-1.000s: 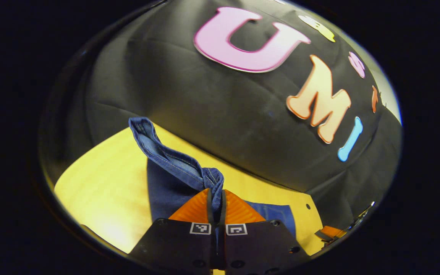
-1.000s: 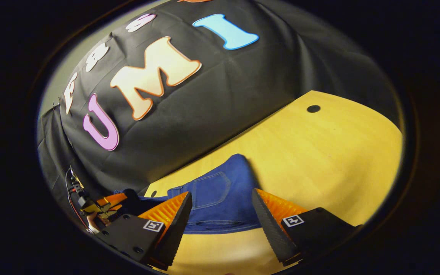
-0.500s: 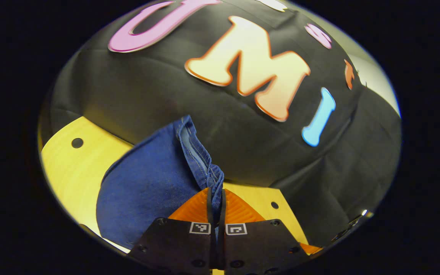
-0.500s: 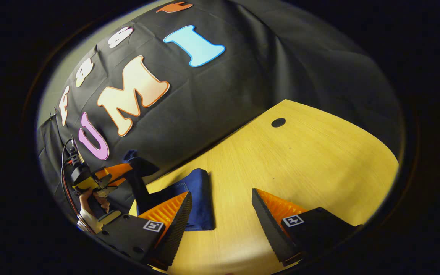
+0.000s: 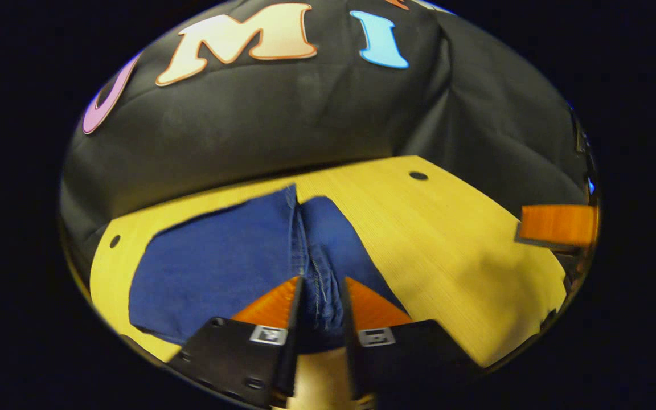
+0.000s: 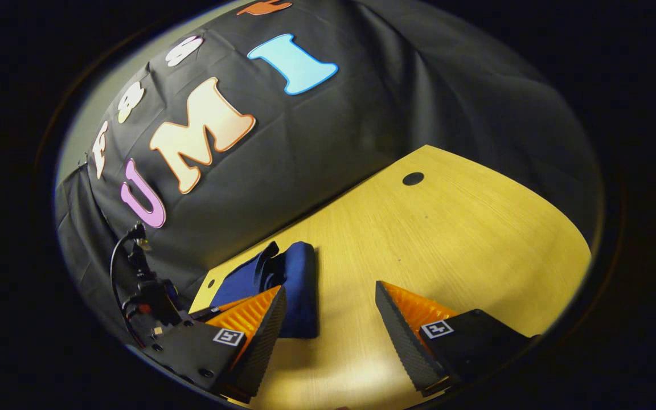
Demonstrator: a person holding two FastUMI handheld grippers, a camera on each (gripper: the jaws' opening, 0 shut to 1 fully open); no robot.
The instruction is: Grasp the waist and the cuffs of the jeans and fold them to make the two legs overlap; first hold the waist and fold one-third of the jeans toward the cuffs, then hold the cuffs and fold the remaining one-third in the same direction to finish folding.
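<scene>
Left gripper (image 5: 318,296): jaws a little apart, straddling a raised seam ridge of the jeans (image 5: 220,267); denim bunched in the gap, though hard to tell whether either finger presses on it. Pointed low and forward across the counter (image 5: 447,239), roughly level with the cloth, toward the black cloth wall (image 5: 282,114).

Right gripper (image 6: 331,307): jaws spread wide, nothing between them but bare counter (image 6: 453,228). Held above the surface, angled down toward it, with the left finger's tip just in front of the folded edge of the jeans (image 6: 296,285).

Jeans: dark blue denim, lying on the yellow wooden counter close to its far edge by the wall. In the left gripper view, spread flat as a broad panel to the left of the seam and a narrower strip to the right, the stitched ridge running straight away from the jaws. In the right gripper view, a compact stack with a thick, rounded fold on its right side and a loose flap standing up at the far end.

At the right rim of the left gripper view, one finger of the other gripper (image 5: 556,225), well apart from the cloth. At the lower left of the right gripper view, a dark body with cables, probably the left gripper (image 6: 148,296), beside the jeans.
</scene>
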